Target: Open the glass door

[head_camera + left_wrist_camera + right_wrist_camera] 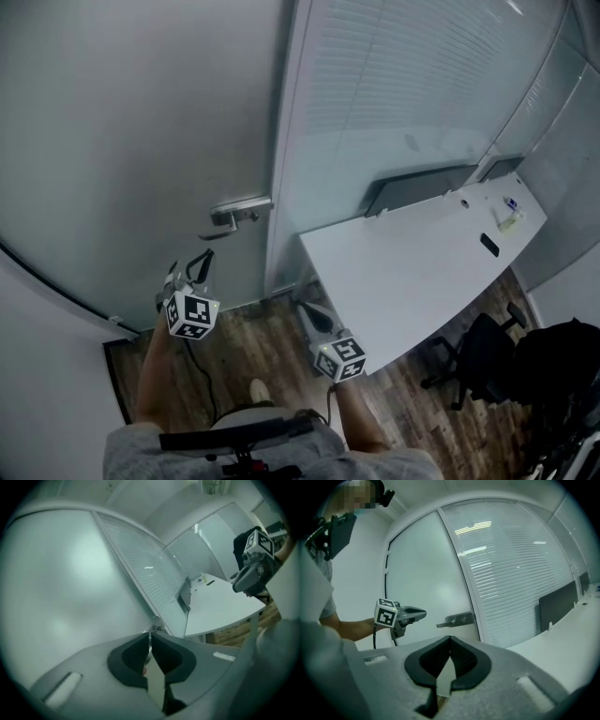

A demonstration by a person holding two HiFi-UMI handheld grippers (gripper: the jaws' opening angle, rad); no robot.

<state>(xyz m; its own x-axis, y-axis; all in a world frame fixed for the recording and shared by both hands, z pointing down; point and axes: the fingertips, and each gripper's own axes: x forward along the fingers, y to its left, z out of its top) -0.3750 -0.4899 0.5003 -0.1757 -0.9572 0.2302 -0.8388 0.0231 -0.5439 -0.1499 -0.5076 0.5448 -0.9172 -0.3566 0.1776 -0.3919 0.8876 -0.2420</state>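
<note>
1. Office wall: one glass door (141,141), its single handle (239,214) near the left gripper (150,641), untouched; one desk (422,272) right.
2. Left jaws barely apart, empty.
3. Right gripper (449,641): jaws together, empty.

- The door (141,122) is cut off by the head view's top and left edges, well above the handle (239,213). What lies behind its frosted pane cannot be made out.
- In the left gripper view the handle (157,626) is almost wholly hidden behind the body of the left tongs (150,640).
- Far right of the handle, two small things (511,221) on the tabletop (412,272) are too small to tell.
- Right of the handle, the dark panel (422,187) has its lower part hidden behind the tabletop.
- Below and right of the handle, the chair (473,356) is partly hidden under the tabletop.
- Farther right, a dark bulk (562,375) is cut off by the picture's edge.
- In the head view, the tips of the right tongs (312,314) are too blurred to tell.
</note>
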